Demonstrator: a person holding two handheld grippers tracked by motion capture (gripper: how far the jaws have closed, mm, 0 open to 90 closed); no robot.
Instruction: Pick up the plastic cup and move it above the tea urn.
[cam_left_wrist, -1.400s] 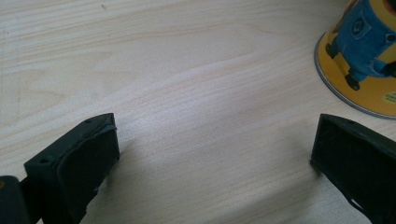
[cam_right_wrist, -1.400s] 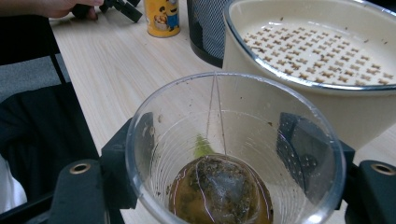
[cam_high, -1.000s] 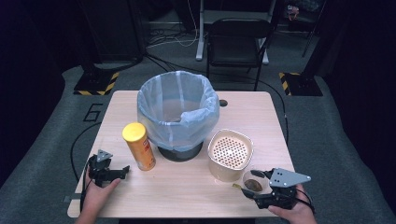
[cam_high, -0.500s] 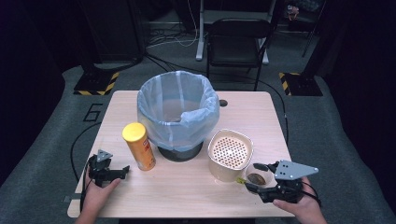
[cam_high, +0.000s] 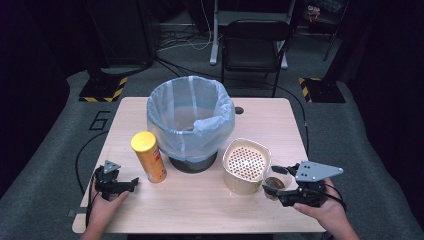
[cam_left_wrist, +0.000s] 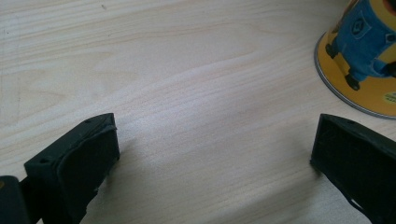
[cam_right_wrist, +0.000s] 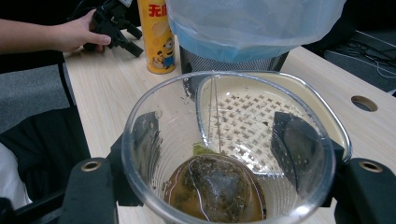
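Between right gripper (cam_right_wrist: 224, 154) jaws sits a clear cup (cam_right_wrist: 229, 186); left gripper (cam_left_wrist: 215, 154) gapes beside a Minion-printed can (cam_right_wrist: 156, 35).

A light wooden table (cam_high: 280, 120) fills the middle of the high view, standing on grey floor. Near its centre sits a dark mesh bin lined with a pale blue bag (cam_high: 190, 120). Just left of the bin stands an upright yellow snack can (cam_high: 148, 156) with a cartoon figure on it. To the lower right of the bin, just beside it, rests a cream container with a perforated insert (cam_high: 245, 165). A small round hole (cam_high: 239, 110) shows in the tabletop right of the bin's rim, toward the far edge.
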